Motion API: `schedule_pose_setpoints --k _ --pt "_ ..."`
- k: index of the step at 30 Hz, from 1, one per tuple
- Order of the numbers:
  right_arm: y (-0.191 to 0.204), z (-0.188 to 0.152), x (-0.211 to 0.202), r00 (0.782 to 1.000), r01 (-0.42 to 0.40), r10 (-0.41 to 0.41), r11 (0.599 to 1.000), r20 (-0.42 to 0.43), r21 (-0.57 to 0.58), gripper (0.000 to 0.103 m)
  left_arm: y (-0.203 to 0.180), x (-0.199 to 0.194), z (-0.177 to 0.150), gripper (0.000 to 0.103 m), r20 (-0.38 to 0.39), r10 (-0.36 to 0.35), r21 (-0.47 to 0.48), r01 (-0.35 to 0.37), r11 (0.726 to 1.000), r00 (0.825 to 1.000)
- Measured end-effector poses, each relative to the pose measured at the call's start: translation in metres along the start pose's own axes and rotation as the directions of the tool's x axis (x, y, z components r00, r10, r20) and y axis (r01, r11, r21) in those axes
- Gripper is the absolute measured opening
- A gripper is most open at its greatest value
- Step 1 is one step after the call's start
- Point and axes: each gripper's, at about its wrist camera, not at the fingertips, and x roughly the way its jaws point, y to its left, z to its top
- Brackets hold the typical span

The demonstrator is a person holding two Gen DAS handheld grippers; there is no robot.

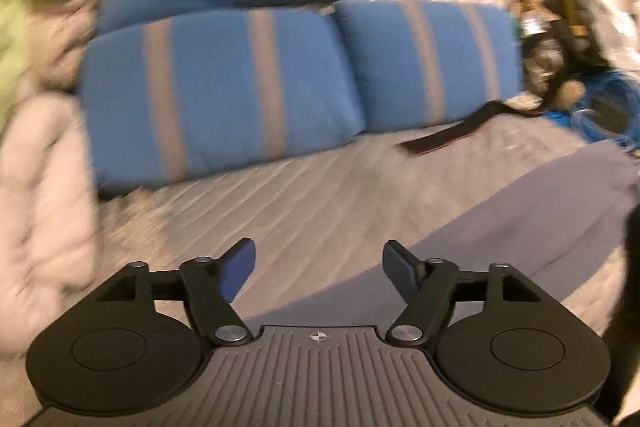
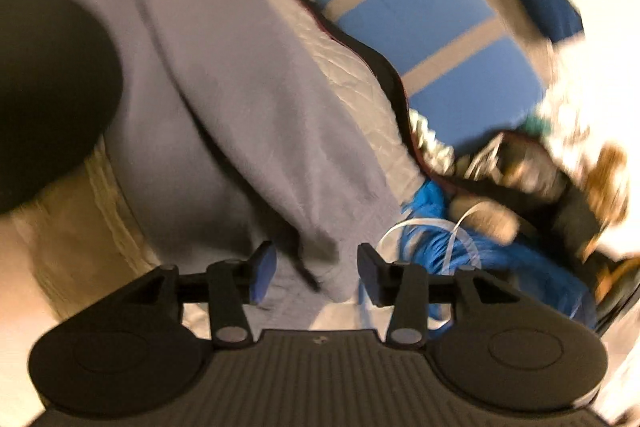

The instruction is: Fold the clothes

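Both views blurred. A grey garment lies spread in a long band on the quilted bed, not yet a compact fold; judgement: the task is at an early or middle stage, with at least one more fold and squaring-up left. How many folds are already in it cannot be told. Left gripper: jaws wide apart, nothing between them; the garment lies ahead and to its right, its near edge just beside the right finger, no contact seen. Right gripper: jaws partly open, pads clear of cloth; a garment end lies between and just ahead of the fingers, unheld. Blue striped pillows sit beyond the garment; a blue cable coil sits just right of it.
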Motion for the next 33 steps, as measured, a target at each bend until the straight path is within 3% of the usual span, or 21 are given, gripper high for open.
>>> schedule_pose_setpoints --k 2,3,4,5,6,9,11,15,19,21,22,25,30,33 --pt "0.003 0.003 0.006 1.000 0.018 -0.018 0.997 -0.001 -0.078 0.053 -0.026 0.014 0.014 0.076 0.001 -0.062 0.041 0.062 0.997 0.998" --pt "0.003 0.004 0.011 1.000 0.008 -0.009 0.995 -0.014 -0.100 0.035 -0.042 0.022 0.021 0.077 -0.001 -0.095 0.072 0.094 0.993 0.996" --pt "0.002 0.005 0.015 1.000 -0.009 0.005 0.993 -0.029 -0.114 0.024 -0.056 0.030 0.025 0.077 -0.003 -0.124 0.098 0.124 0.988 0.992" --pt "-0.001 0.007 0.019 0.999 -0.028 0.023 0.993 -0.043 -0.118 0.022 -0.071 0.039 0.030 0.077 -0.005 -0.157 0.123 0.157 0.980 0.988" --pt "-0.005 0.010 0.020 0.998 -0.042 0.036 0.992 -0.047 -0.118 0.013 -0.087 0.049 0.034 0.077 -0.004 -0.184 0.144 0.182 0.973 0.983" --pt "-0.025 0.020 0.020 0.999 -0.034 0.031 0.993 -0.034 -0.111 0.010 -0.148 0.077 0.034 0.077 -0.043 -0.210 0.238 0.214 0.947 0.977" --pt "-0.042 0.029 0.015 1.000 -0.022 0.020 0.996 -0.019 -0.082 0.009 -0.207 0.089 0.026 0.077 -0.083 -0.214 0.378 0.230 0.897 0.973" --pt "-0.074 0.045 0.010 1.000 -0.010 0.010 0.999 0.011 -0.034 0.008 -0.299 0.111 -0.003 0.077 -0.073 -0.218 0.627 0.215 0.749 0.973" --pt "-0.096 0.053 0.004 0.999 -0.008 0.008 1.000 0.043 0.012 0.008 -0.350 0.146 -0.024 0.076 -0.059 -0.166 0.703 0.159 0.694 0.984" --pt "-0.104 0.054 0.002 0.998 -0.008 0.006 0.999 0.059 0.041 0.008 -0.367 0.162 -0.034 0.075 -0.003 -0.096 0.763 0.064 0.643 0.995" --pt "-0.107 0.054 0.001 0.998 -0.007 0.004 0.998 0.065 0.054 0.008 -0.373 0.170 -0.039 0.068 0.009 -0.061 0.794 0.030 0.608 0.998" --pt "-0.105 0.049 -0.002 0.998 0.000 -0.004 0.999 0.068 0.054 0.008 -0.380 0.187 -0.049 0.003 0.007 0.045 0.861 -0.029 0.507 0.999" --pt "-0.086 0.035 -0.002 0.999 -0.006 0.005 1.000 0.048 0.023 0.008 -0.368 0.162 -0.043 0.003 0.131 0.073 0.884 -0.149 0.443 0.989" --pt "-0.073 0.026 -0.006 0.999 -0.012 0.011 1.000 0.034 0.014 0.008 -0.363 0.149 -0.037 0.003 0.170 0.061 0.888 -0.180 0.422 0.984"
